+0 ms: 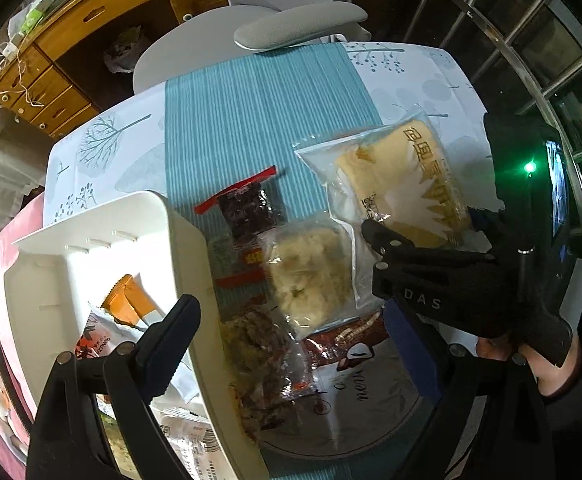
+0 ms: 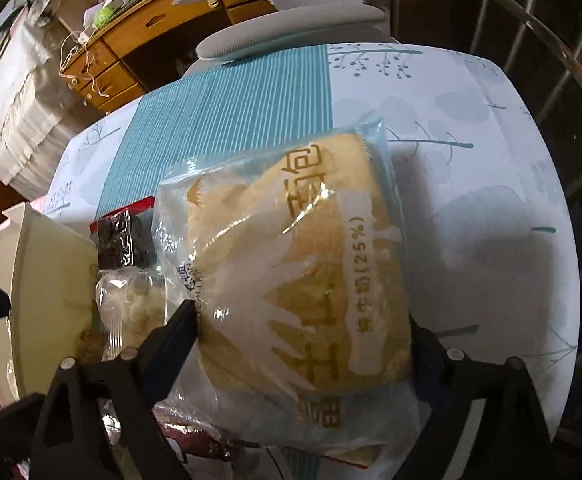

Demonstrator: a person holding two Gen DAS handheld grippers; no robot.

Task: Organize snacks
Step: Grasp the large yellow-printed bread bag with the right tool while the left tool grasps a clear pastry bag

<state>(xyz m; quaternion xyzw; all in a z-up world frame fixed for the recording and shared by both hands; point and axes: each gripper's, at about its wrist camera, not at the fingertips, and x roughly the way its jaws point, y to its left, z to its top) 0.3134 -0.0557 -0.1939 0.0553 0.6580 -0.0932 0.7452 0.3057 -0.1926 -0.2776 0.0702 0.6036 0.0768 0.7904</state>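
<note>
Bread packet lying between the fingers of the right gripper, both fingers at its sides, grip not certain. Left gripper spread wide, grasping nothing, above the white bin rim and snack packets.

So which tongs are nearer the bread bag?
Right. The right tongs straddle the bread bag, a finger on each side. The left tongs hang apart, over the white bin's rim.

Our right gripper points steeply down, jaws wide, both fingers against a package. Our left gripper points straight down, jaws wide, empty.
</note>
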